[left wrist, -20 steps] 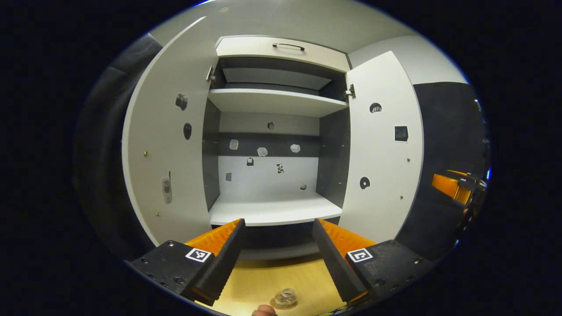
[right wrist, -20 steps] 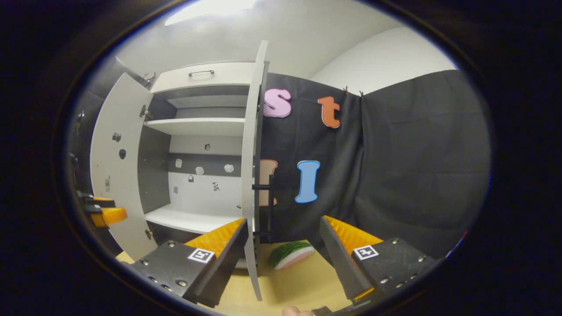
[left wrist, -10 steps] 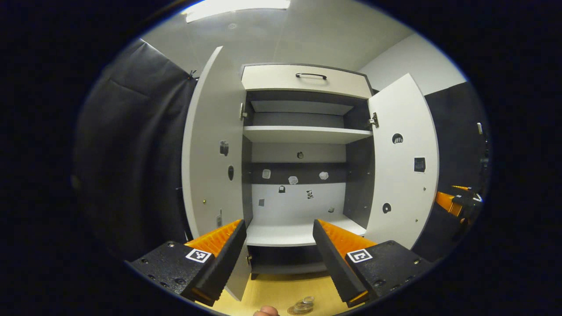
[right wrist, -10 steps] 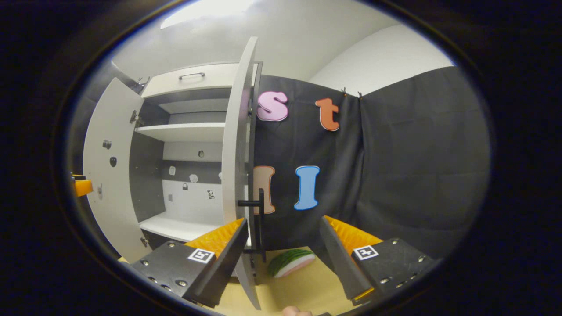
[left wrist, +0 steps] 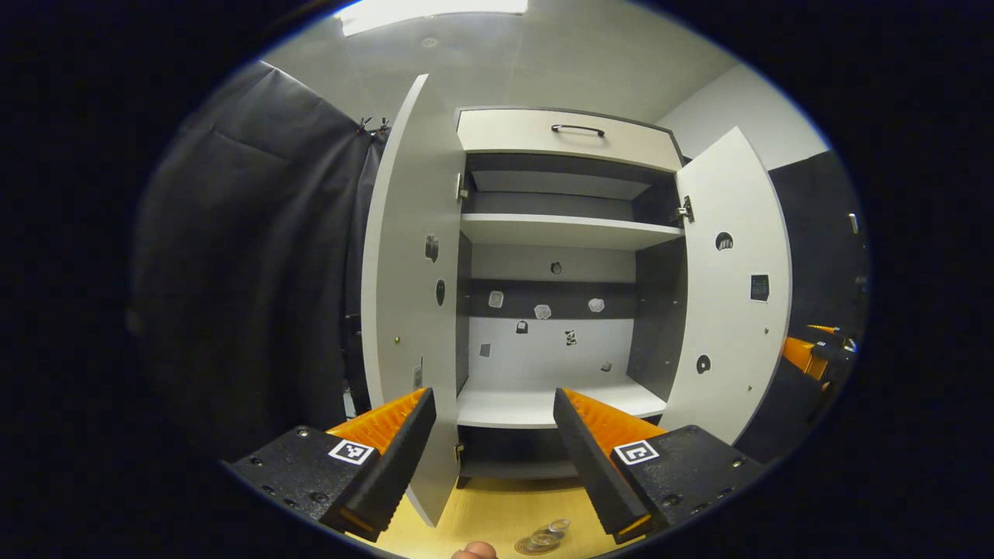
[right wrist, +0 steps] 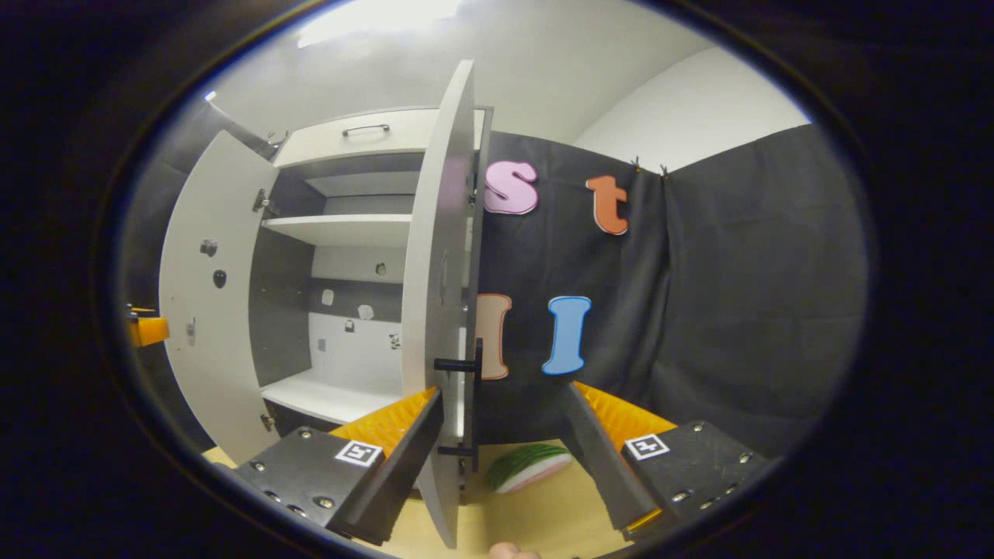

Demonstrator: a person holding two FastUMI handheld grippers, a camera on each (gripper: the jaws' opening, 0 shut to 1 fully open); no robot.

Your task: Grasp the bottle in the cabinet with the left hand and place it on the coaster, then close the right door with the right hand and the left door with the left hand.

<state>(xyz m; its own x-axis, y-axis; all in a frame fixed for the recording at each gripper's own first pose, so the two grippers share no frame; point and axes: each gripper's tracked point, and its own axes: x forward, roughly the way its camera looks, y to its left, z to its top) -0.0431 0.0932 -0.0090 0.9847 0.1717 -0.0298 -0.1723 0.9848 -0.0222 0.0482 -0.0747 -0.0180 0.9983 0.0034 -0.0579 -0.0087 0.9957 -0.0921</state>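
A small clear bottle (left wrist: 550, 536) stands on a round coaster (left wrist: 528, 546) on the wooden tabletop, at the bottom of the left gripper view, below my open left gripper (left wrist: 493, 394). The cabinet (left wrist: 559, 132) stands with both doors swung out: left door (left wrist: 408, 310), right door (left wrist: 734, 303). Its shelves (left wrist: 543, 404) are bare. In the right gripper view my right gripper (right wrist: 503, 390) is open, and the right door (right wrist: 439, 295) stands edge-on just beyond its left finger, with the black handle (right wrist: 470, 404) between the fingers. Whether the finger touches the door I cannot tell.
A toy watermelon slice (right wrist: 530, 467) lies on the tabletop (right wrist: 536, 512) right of the right door. Black cloth walls flank the cabinet. A drawer with a handle (left wrist: 576, 128) tops the cabinet. The right gripper (left wrist: 811, 355) shows at the far right, the left gripper (right wrist: 146, 329) at the far left.
My left gripper has drawn back and swung left, so the left door now stands beside its left finger. My right gripper has moved in close to the right door's edge and handle.
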